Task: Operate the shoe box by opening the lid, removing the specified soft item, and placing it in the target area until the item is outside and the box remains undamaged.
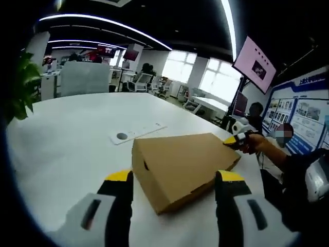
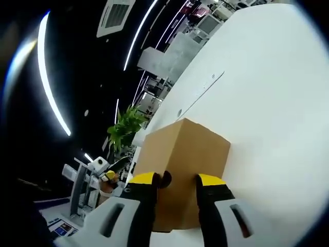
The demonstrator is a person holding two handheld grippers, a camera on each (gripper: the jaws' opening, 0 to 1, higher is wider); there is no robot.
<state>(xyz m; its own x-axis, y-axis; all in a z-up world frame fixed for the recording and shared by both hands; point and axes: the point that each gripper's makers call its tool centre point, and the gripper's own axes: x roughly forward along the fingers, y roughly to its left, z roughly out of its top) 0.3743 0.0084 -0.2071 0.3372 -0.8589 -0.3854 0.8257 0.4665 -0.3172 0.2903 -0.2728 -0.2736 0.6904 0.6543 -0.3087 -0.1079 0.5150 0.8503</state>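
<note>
A closed brown cardboard shoe box [image 1: 180, 159] lies on the white table [image 1: 67, 134]. My left gripper [image 1: 175, 177] is open wide, and the box's near corner sits between its yellow-tipped jaws without touching them. The right gripper [image 1: 236, 140], held by a person's hand, meets the box's far right corner. In the right gripper view the box [image 2: 190, 149] stands close ahead, and a dark finger hole [image 2: 165, 178] in it shows between the jaws. My right gripper [image 2: 177, 180] is open, its jaws a narrow gap apart right at that face.
A flat white strip with a round grey spot [image 1: 134, 134] lies on the table behind the box. A green plant [image 1: 23, 85] stands at the table's left edge. A person sits at the right [image 1: 288, 154]. Desks and chairs fill the room beyond.
</note>
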